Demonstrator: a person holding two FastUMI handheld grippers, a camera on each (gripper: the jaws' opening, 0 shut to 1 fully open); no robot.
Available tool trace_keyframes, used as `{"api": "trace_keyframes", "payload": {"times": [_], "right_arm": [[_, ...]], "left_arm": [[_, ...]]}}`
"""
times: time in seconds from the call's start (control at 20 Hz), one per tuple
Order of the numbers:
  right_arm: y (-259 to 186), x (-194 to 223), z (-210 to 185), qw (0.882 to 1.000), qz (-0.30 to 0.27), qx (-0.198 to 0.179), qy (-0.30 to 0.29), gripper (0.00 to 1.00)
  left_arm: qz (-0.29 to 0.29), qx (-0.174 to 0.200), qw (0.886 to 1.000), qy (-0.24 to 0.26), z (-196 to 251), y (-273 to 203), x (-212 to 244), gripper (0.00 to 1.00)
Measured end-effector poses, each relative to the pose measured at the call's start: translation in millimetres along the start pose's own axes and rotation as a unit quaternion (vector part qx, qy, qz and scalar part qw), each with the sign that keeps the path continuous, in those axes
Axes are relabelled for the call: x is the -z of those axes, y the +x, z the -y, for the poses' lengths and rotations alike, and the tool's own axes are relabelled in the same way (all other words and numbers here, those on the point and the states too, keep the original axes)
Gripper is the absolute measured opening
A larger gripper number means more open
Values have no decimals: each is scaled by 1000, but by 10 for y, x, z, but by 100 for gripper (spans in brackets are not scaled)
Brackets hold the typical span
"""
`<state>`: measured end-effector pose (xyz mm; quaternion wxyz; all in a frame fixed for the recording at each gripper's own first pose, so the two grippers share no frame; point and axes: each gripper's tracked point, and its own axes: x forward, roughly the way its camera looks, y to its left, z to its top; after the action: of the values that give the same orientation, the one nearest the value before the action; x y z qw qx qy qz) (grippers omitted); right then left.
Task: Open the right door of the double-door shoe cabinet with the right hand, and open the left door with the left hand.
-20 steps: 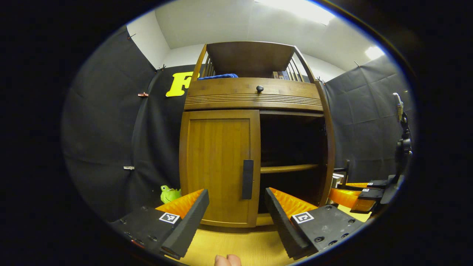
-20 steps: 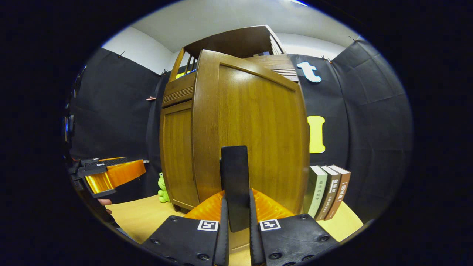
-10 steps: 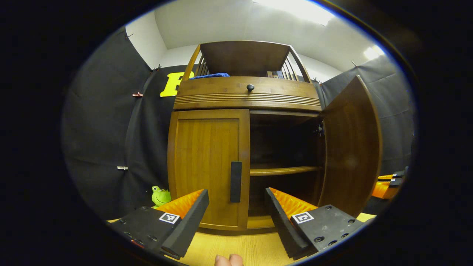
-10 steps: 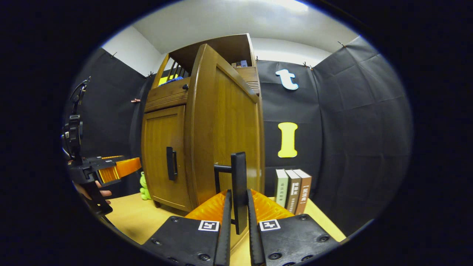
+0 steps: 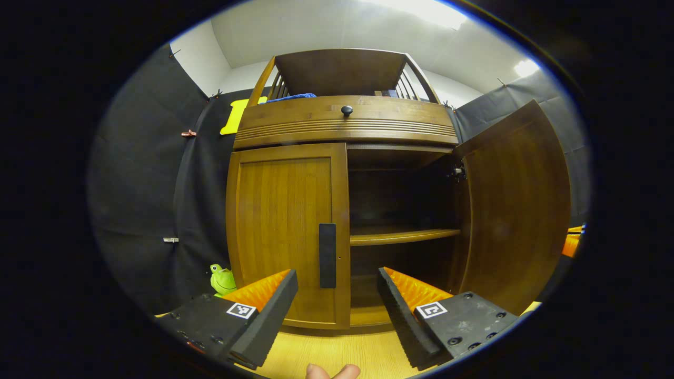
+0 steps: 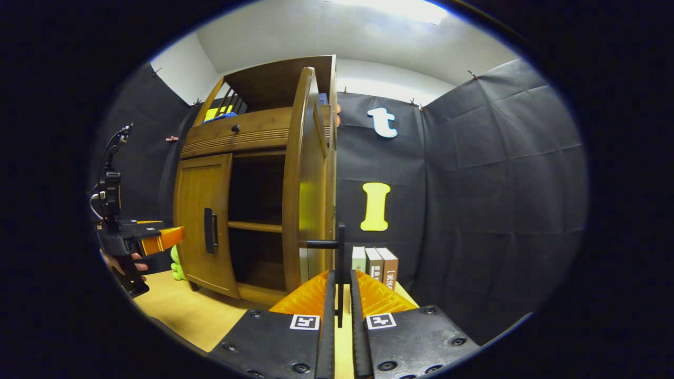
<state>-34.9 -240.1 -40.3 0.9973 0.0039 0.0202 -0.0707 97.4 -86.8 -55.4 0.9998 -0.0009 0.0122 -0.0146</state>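
Gripping the right door's handle [image 6: 340, 263], right gripper [image 6: 339, 316] pinches shut; left gripper [image 5: 337, 295] gapes, holding nothing.
Book spines [image 6: 375, 266] carry writing too small to read.

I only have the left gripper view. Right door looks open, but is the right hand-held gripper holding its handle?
Observer: Yes. In the right gripper view the right hand-held gripper is shut on the right door's handle, both fingers pressing the black bar.
Operator: Anything behind that door? It blocks my view.
Observer: Three books stand upright on the table by the booth wall, beyond the right door.
Operator: How far is my left hand-held gripper from the left door?
Observer: From the side, the left hand-held gripper sits short of the left door's handle, with a visible gap, not touching.
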Motion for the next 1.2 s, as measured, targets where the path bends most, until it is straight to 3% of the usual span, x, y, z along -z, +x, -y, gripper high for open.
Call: {"api": "trace_keyframes", "payload": {"times": [0.15,0.2,0.3,0.4,0.45,0.7,0.75,0.9,1.2], "right_arm": [[-17,4,186,1000,3,28,12,17],[-19,7,215,999,2,31,20,10],[-31,23,248,999,2,35,30,10],[-29,16,320,999,5,43,20,29],[-51,-3,373,999,7,53,11,33],[-160,-144,736,994,29,109,10,92],[-181,-160,804,992,34,117,12,96],[-156,-166,983,990,42,135,19,98],[-97,-100,1118,989,35,140,16,97]], "left_arm": [[-5,4,1000,-1,8,142,48,94],[-6,5,1000,-2,8,189,70,94],[-7,6,1000,-1,15,269,95,94],[-4,5,1000,3,-1,342,87,93],[-1,4,1000,3,-17,389,70,93],[11,5,1000,-5,-98,693,23,94],[13,7,1000,-3,-107,769,25,94],[5,1,1000,3,-169,987,123,94],[-11,-18,1000,19,-320,1407,285,83]]}}
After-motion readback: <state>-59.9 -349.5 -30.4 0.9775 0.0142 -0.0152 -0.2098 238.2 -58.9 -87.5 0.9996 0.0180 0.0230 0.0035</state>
